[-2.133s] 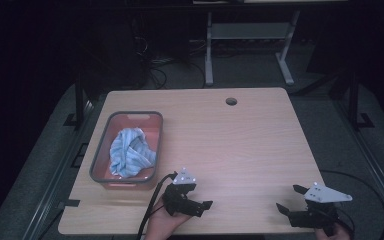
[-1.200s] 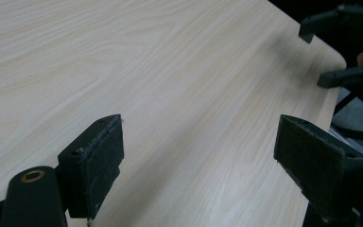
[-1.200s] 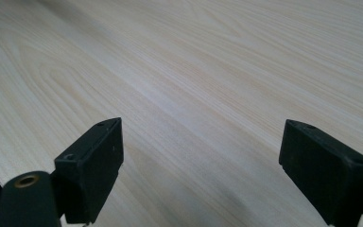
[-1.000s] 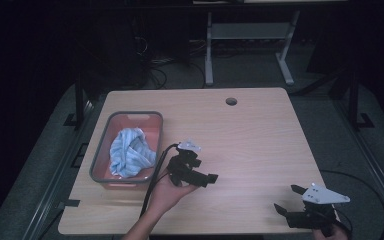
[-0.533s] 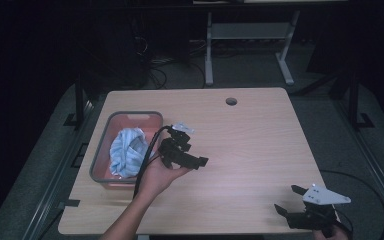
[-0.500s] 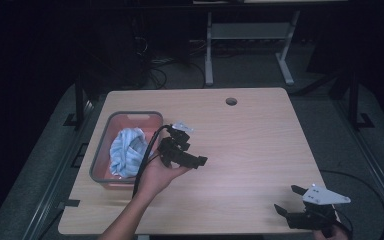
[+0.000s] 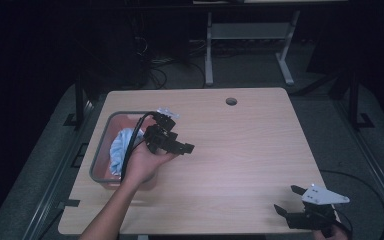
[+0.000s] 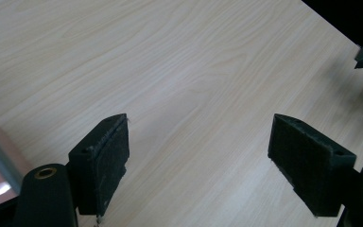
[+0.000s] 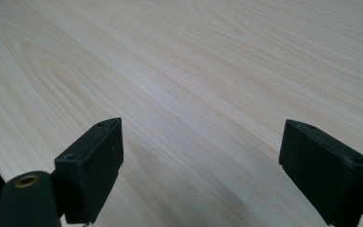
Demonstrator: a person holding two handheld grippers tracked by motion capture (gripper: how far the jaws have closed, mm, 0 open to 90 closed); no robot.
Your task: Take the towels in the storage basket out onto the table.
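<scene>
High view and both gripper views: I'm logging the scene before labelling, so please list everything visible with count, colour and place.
table: one, light wood, centre, round hole near its far edge
bin: one, grey rim, red inside, left part of table
cloth: one, light blue, bunched inside the bin
stand: one, pale metal, floor beyond table
cables: several, dark, floor beyond table
left gripper: one, black, open, beside the bin
right gripper: one, black, open, near right corner
forearm: one, bottom left

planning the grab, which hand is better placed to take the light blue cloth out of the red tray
Left. The left gripper hangs at the grey-rimmed red tray, beside the crumpled light blue cloth, jaws open. The right gripper sits at the near right corner of the wooden table, far off.
</scene>
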